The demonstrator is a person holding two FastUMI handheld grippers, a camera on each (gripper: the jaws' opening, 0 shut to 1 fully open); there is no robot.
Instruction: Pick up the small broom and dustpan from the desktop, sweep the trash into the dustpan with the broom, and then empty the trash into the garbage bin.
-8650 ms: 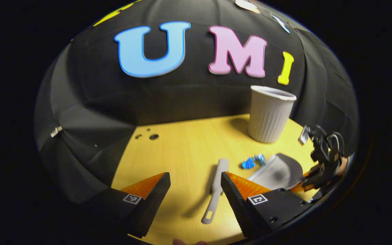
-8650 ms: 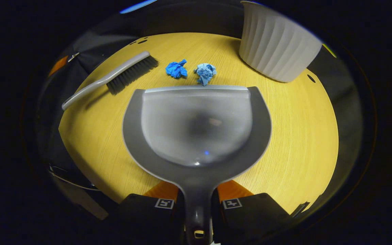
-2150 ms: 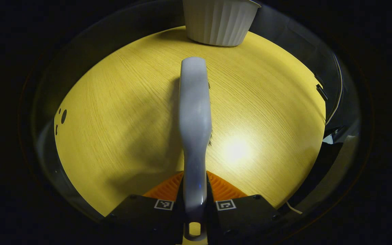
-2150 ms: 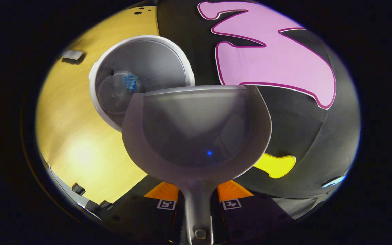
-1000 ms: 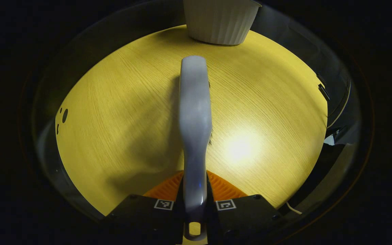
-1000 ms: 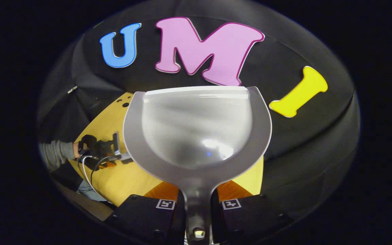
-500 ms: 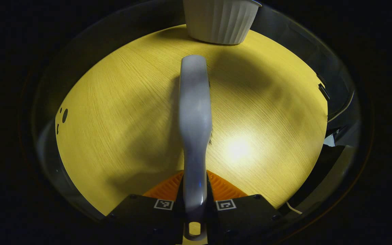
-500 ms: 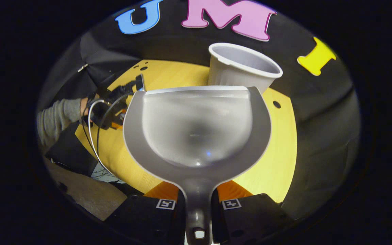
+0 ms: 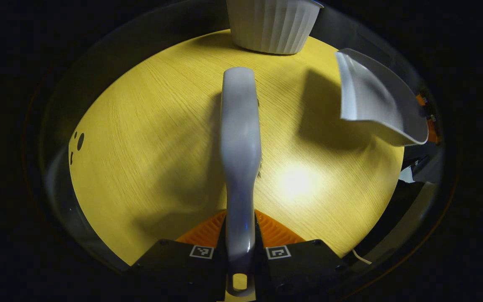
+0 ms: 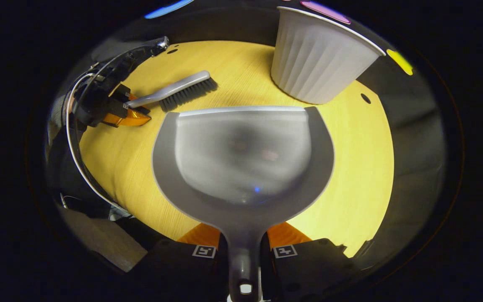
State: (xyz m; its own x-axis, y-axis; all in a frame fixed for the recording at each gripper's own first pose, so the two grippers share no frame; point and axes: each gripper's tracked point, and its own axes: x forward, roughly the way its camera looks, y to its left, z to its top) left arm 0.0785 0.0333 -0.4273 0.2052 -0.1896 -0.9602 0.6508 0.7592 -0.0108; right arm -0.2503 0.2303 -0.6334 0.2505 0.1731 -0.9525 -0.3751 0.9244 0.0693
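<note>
A round table (image 9: 149, 138) with a pale yellow wood grain sits inside the dark cloth booth; its top shows no scraps of trash anywhere in the left gripper view or the right gripper view.

Nearest in the left gripper view, the left tool (image 9: 240, 235) is clamped on the handle of the small broom (image 9: 240, 138), both fingers pressing its narrow neck, and the broom runs straight forward low over the wood. The right gripper view shows that same broom (image 10: 174, 91) from the side, bristles down toward the table, with the left tool (image 10: 134, 112) and a trailing white cable (image 10: 74, 147) behind it.

Nearest in the right gripper view, the right tool (image 10: 243, 242) is closed on the stem of the dustpan (image 10: 241, 159), one finger against each side. The pan is empty and is held above the table, roughly level. In the left gripper view the dustpan (image 9: 375, 100) hangs off to the right, throwing a shadow on the wood beneath it.

Farthest back stands the ribbed white garbage bin (image 10: 319, 63), upright near the far edge of the table (image 10: 359, 167); its inside cannot be seen from here.

Judging by the bare tabletop and the empty pan, the sweeping and the emptying look done. What seems left is at most setting the broom and the dustpan back down and letting go.
</note>
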